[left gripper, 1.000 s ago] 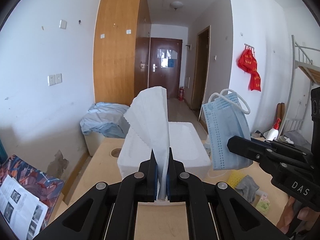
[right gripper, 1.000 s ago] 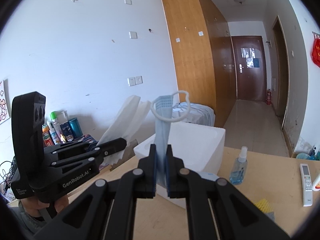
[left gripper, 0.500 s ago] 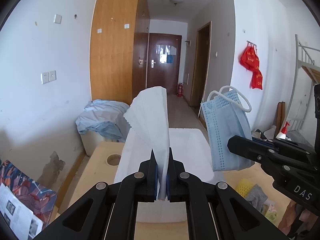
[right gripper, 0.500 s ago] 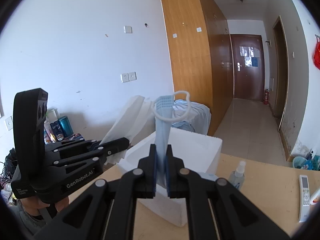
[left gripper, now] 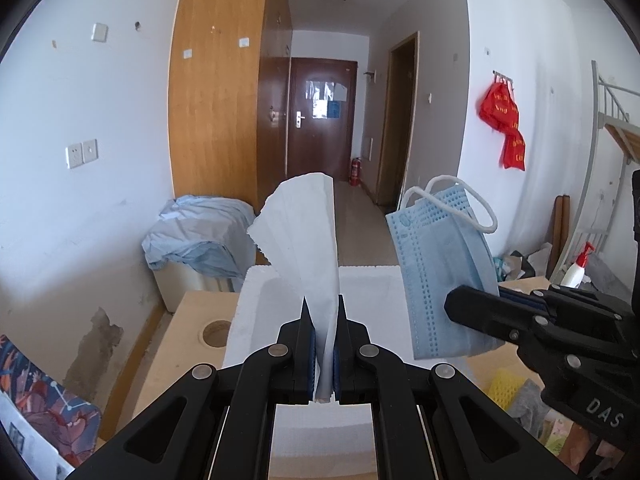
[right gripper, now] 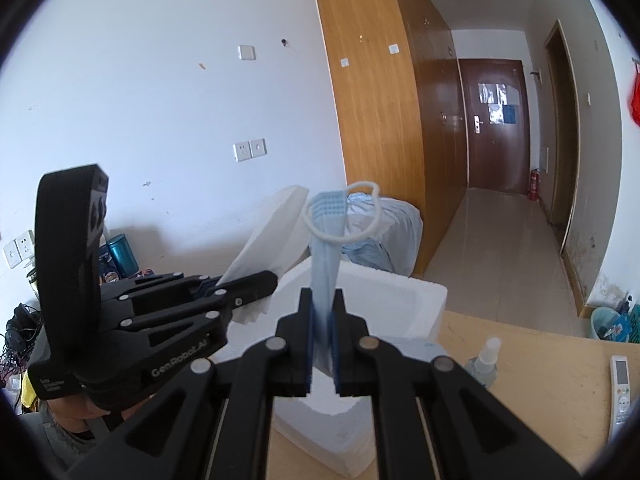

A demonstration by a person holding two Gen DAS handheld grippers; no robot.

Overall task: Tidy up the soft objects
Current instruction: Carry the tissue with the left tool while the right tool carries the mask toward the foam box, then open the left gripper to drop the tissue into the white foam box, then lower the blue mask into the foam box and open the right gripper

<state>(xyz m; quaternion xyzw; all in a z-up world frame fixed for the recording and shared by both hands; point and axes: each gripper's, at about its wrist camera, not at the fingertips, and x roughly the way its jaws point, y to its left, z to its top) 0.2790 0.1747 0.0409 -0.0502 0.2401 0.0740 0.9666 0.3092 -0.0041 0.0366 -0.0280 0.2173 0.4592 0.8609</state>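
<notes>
While both claws are held above the wooden worktop, each is closed on one soft thing, and the white foam box lies directly ahead of and below them. The left claw is pinched flat on the lower edge of a white tissue, which stands upright from the fingers with its long axis nearly vertical and its free top leaning slightly left. The right claw is clamped on the lower part of a blue face mask, which is likewise held on end, seen edge-on from its own camera, with a white ear loop curling out at the top. From the left wrist view the face mask is seen broadside, hanging just to the right of the tissue and apart from it, with the right claw reaching in from the right.

The relation that matters is judged to be vertical: the box's open cavity sits under and beyond both fingertips, so a forward and downward move would be needed for either item to be lowered inside. The left claw appears centred over the cavity, while the right is set nearer the box's right-hand wall. Which of the two is closer to the opening cannot be settled from these views. A spray bottle and a remote control lie on the worktop to the right, well apart from the box.
</notes>
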